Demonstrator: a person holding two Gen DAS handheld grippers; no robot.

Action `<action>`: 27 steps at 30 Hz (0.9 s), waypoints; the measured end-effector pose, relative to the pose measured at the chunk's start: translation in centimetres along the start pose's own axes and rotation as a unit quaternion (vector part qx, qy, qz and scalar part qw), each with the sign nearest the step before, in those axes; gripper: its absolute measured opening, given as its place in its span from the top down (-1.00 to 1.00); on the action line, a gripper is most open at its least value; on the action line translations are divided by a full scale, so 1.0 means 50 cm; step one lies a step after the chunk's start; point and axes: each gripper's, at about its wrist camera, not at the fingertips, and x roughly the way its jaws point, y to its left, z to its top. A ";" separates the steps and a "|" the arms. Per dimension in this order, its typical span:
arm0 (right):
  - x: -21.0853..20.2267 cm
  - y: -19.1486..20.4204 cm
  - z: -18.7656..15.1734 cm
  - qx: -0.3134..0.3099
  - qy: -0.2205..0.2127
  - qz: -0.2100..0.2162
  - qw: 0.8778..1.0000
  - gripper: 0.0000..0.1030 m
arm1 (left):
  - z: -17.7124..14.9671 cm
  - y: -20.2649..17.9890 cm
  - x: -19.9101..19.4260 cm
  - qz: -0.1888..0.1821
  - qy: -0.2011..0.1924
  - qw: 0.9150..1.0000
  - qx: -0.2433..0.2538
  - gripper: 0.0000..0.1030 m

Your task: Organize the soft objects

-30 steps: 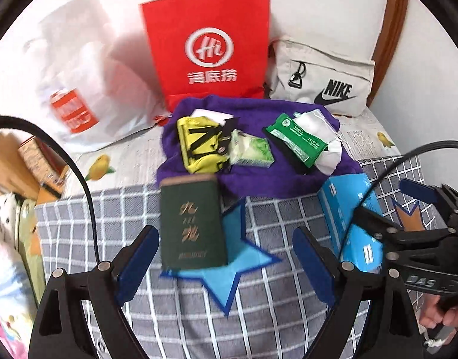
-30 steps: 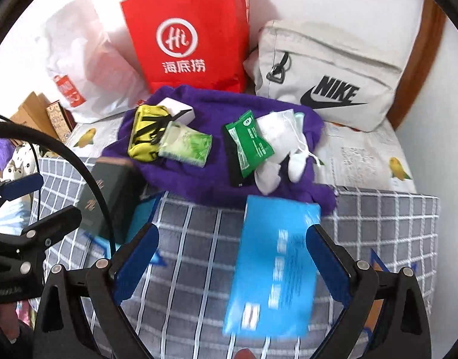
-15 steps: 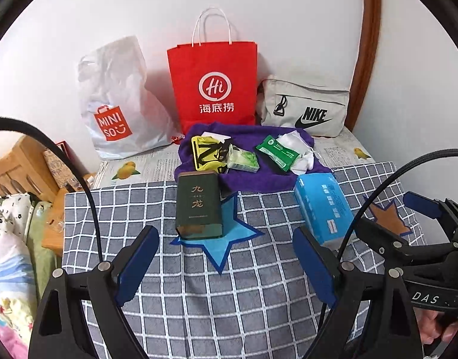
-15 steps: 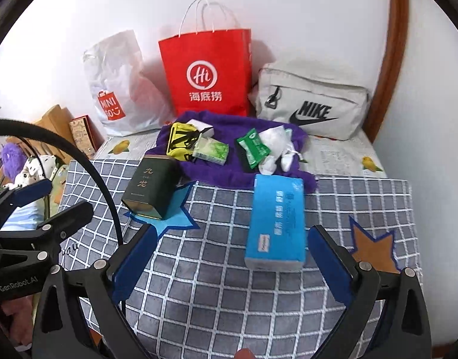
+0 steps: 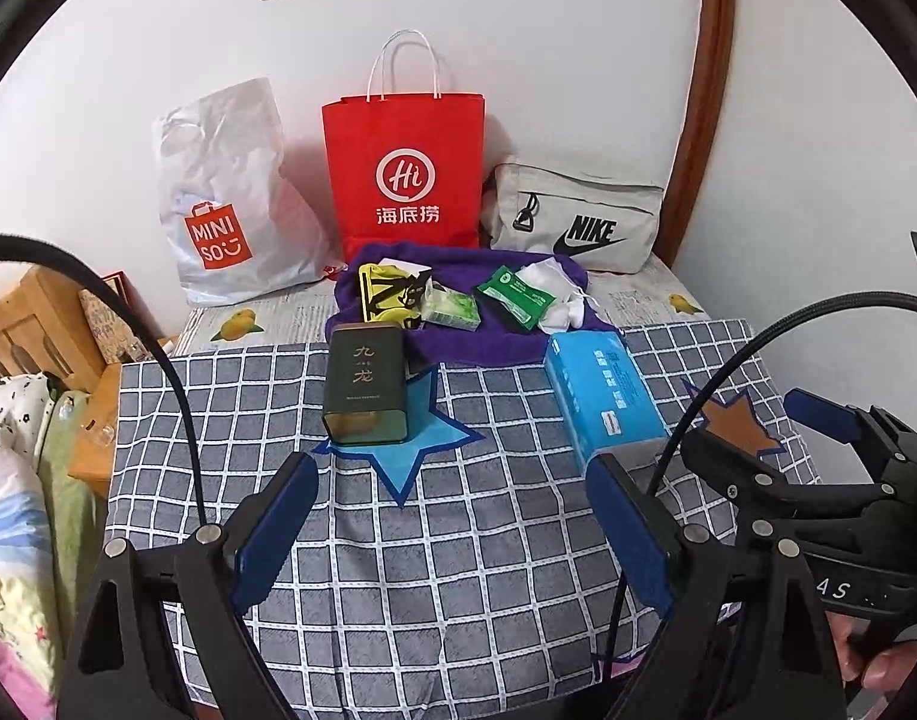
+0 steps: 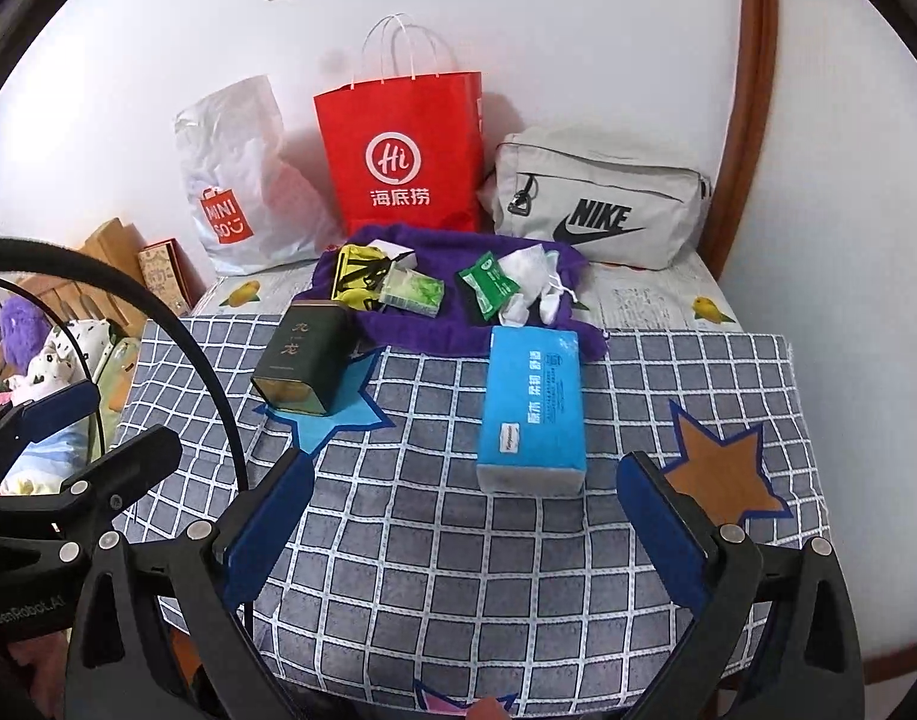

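Observation:
A blue tissue pack (image 6: 533,405) lies on the grey checked cloth (image 6: 458,570); it also shows in the left wrist view (image 5: 605,393). A dark green tin (image 5: 367,384) lies on a blue star patch, also in the right wrist view (image 6: 305,363). Behind them a purple towel (image 5: 482,345) holds a yellow pouch (image 5: 386,294), a light green packet (image 5: 452,307), a green wipes packet (image 5: 515,295) and white cloth pieces (image 5: 557,294). My left gripper (image 5: 452,531) and my right gripper (image 6: 464,525) are open and empty above the near cloth.
A white MINISO bag (image 5: 230,204), a red paper bag (image 5: 405,177) and a grey Nike bag (image 5: 578,219) stand against the back wall. A wooden cabinet (image 5: 26,324) and bedding (image 5: 14,516) lie left. A brown star patch (image 6: 722,471) marks the cloth's right side.
Both grippers have pulled back and up from the objects, so the whole table and the wall now show. Nothing on the table has moved.

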 end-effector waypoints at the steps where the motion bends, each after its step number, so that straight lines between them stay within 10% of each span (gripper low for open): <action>1: -0.002 -0.001 -0.002 0.001 -0.001 -0.002 1.000 -0.94 | -0.001 0.000 0.000 0.002 0.001 1.000 -0.002 -0.76; 27: -0.030 -0.006 -0.013 0.002 -0.009 -0.017 1.000 -0.94 | -0.008 -0.001 -0.009 -0.011 0.002 1.000 -0.011 -0.77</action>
